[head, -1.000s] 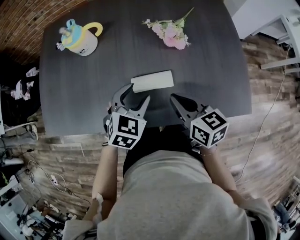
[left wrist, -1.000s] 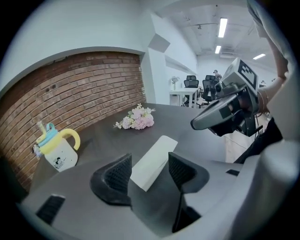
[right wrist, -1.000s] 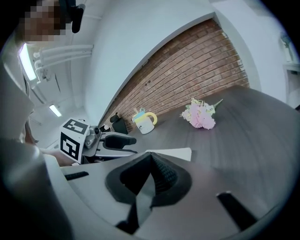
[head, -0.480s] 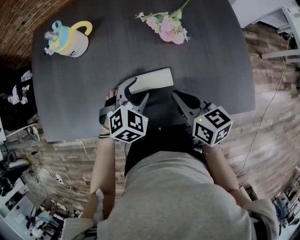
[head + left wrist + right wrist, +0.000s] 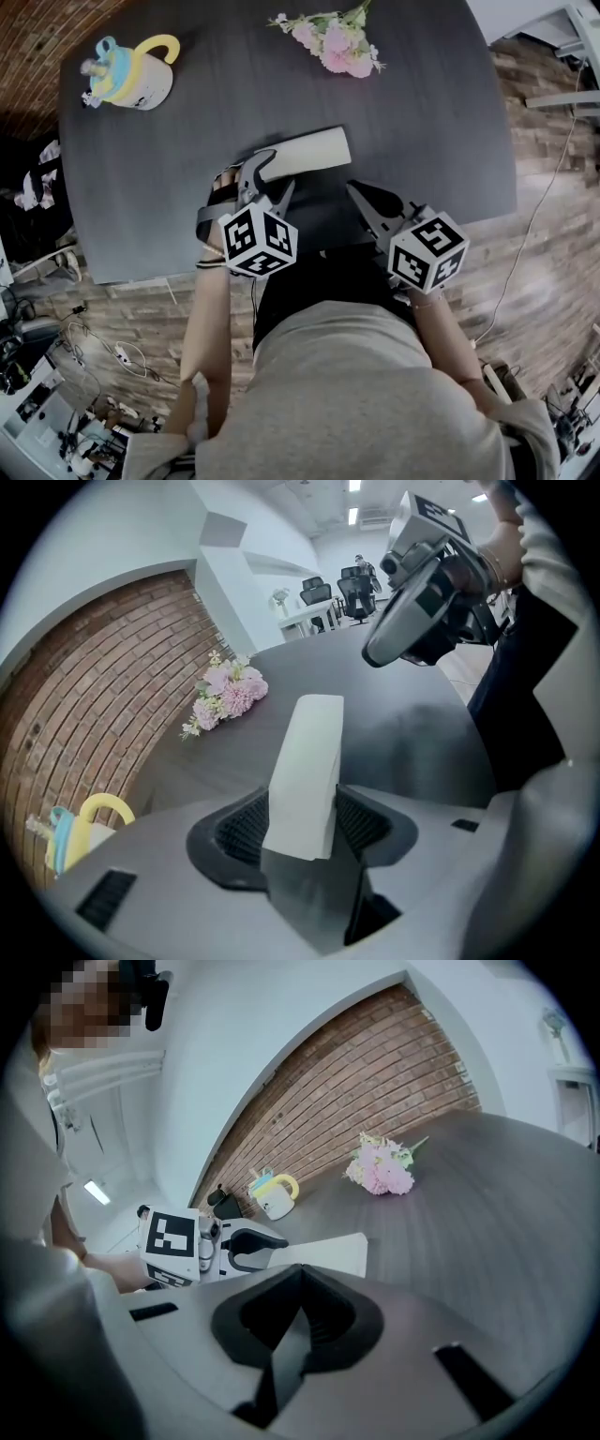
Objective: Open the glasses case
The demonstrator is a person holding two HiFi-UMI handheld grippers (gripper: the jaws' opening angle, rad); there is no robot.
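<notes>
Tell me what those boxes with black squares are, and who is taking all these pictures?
A person at a dark table holds a tool called a gripper in each hand. The checkered boxes are part of those tools. One picture comes from a camera on the person's head, looking down. The other two come from cameras riding on the grippers. On the table are pink flowers and a mug with a yellow handle. The left gripper pinches one end of a white glasses case, not opened yet. The right gripper is shut and holds nothing.
</notes>
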